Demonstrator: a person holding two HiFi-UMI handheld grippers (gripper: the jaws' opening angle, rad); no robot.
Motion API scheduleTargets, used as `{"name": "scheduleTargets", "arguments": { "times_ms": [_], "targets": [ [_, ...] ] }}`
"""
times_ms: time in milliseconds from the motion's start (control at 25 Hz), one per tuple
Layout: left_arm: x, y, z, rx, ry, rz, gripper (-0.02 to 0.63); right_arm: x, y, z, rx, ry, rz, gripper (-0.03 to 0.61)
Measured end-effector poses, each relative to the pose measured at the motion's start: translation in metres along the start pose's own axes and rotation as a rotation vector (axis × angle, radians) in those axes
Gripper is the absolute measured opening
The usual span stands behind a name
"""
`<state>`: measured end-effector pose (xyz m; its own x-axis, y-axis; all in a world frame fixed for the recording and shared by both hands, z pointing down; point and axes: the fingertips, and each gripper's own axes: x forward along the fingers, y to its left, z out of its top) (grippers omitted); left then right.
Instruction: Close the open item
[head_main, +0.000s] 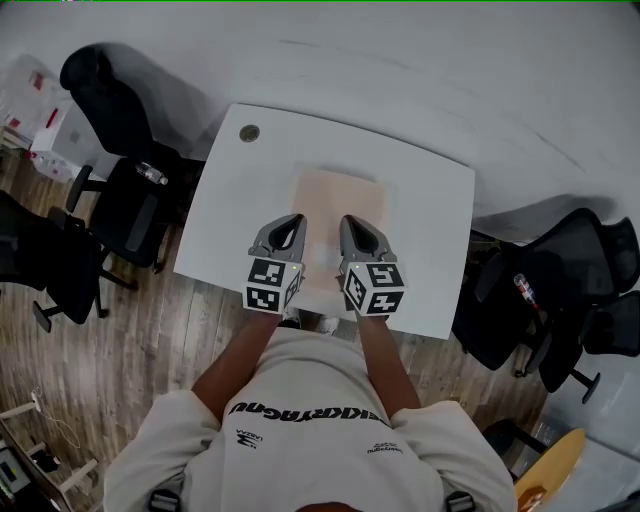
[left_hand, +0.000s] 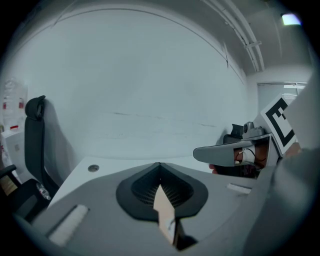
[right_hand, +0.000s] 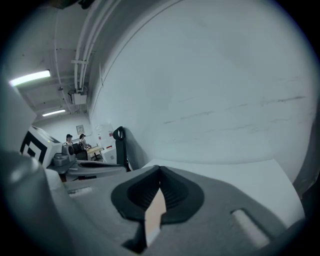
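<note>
A flat pale tan item (head_main: 340, 200) lies in the middle of the white table (head_main: 235, 210). Its near part is hidden behind both grippers. My left gripper (head_main: 292, 224) and right gripper (head_main: 351, 224) sit side by side at its near edge. In the left gripper view the left gripper (left_hand: 160, 184) is shut on a thin tan flap (left_hand: 164, 212), which stands on edge between the dark pads. The right gripper (right_hand: 160, 186) is likewise shut on a thin tan flap (right_hand: 154, 216). I cannot tell how far the item stands open.
The table has a round grommet (head_main: 249, 133) at its far left corner. Black office chairs stand to the left (head_main: 125, 190) and right (head_main: 560, 290). A white wall lies behind the table. The person's torso is close to the near table edge.
</note>
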<state>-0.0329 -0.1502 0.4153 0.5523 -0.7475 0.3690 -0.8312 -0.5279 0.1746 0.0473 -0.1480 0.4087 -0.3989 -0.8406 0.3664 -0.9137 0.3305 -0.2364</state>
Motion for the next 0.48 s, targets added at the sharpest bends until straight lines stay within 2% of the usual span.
{"name": "scheduleTargets", "arguments": {
  "times_ms": [480],
  "targets": [
    [-0.012,-0.02,0.045,0.073,-0.127,-0.007,0.006,-0.015,0.002,0.04,-0.033,-0.135,-0.002,0.0]
  ]
}}
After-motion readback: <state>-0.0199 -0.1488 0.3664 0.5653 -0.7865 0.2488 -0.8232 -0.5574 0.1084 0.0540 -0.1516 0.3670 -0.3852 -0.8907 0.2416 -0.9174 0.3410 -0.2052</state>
